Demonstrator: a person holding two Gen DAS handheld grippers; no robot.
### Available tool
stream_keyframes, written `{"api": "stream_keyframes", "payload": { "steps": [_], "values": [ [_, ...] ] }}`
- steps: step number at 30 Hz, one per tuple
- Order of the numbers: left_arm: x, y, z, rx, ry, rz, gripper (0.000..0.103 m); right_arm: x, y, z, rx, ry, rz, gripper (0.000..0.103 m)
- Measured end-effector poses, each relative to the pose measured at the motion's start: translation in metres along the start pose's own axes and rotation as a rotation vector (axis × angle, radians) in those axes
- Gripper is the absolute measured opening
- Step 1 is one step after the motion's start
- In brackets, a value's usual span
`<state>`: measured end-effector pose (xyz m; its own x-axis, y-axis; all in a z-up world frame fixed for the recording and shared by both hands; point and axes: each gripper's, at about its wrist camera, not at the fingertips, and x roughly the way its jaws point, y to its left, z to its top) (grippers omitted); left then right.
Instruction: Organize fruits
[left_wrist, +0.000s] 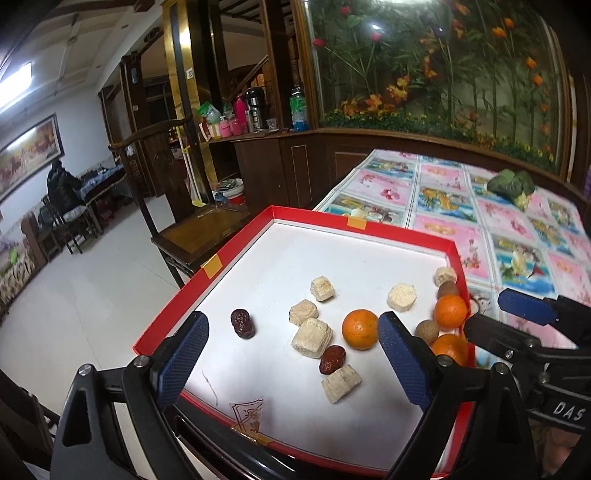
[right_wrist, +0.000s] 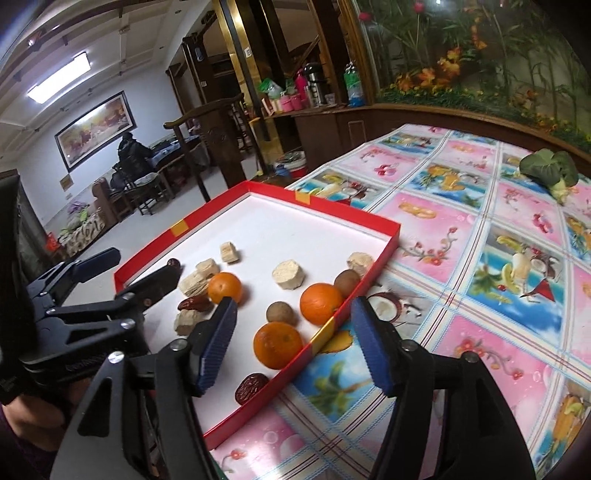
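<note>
From the left wrist camera, the left gripper (left_wrist: 291, 354) hangs over the near part of the red-rimmed tray (left_wrist: 236, 251), its jaws spread wide and holding nothing. Between its fingers lie pale snack blocks (left_wrist: 312, 332), a red date (left_wrist: 332, 359) and a dark date (left_wrist: 242, 324); an orange (left_wrist: 360, 329) sits just beside the right finger. Two more oranges (left_wrist: 450, 312) and brown longans (left_wrist: 426, 329) crowd the tray's right wall, where the right gripper (left_wrist: 498, 317) reaches in.

From the right wrist camera, the right gripper (right_wrist: 293, 345) is likewise released and empty, straddling the tray's right wall (right_wrist: 369, 277). The nearest orange (right_wrist: 277, 345) lies between its fingers, touching nothing else; another orange (right_wrist: 320, 303) and a longan (right_wrist: 277, 312) lie just beyond.

The risks, as I judge them: a finger catching the thin wall and shoving the tray, round fruit rolling from a poorly centred pinch, and the two grippers colliding, being so close.
</note>
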<state>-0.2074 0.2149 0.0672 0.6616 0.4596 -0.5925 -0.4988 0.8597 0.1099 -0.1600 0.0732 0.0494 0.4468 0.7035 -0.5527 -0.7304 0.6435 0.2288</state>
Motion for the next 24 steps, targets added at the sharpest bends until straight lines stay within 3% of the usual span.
{"api": "stream_keyframes", "payload": {
  "steps": [3,7,10,17,19,24],
  "values": [
    [-0.002,0.000,0.000,-0.007,-0.013,0.043,0.093,-0.007,0.001,0.000,-0.009,-0.039,-0.015,0.071],
    [-0.005,0.000,0.000,-0.017,-0.029,0.040,0.093,-0.017,0.005,0.000,-0.035,-0.107,-0.046,0.080],
    [-0.008,0.001,0.000,-0.026,-0.046,0.038,0.093,-0.021,0.010,0.000,-0.058,-0.141,-0.052,0.082],
    [-0.010,-0.004,-0.001,-0.011,-0.053,0.051,0.094,-0.017,0.011,-0.001,-0.066,-0.129,-0.060,0.082],
    [-0.011,-0.006,-0.002,0.001,-0.053,0.066,0.103,-0.017,0.011,-0.001,-0.064,-0.127,-0.058,0.082],
    [-0.014,-0.006,-0.003,0.005,-0.065,0.080,0.102,-0.018,0.012,-0.002,-0.063,-0.126,-0.059,0.083]
  ]
}}
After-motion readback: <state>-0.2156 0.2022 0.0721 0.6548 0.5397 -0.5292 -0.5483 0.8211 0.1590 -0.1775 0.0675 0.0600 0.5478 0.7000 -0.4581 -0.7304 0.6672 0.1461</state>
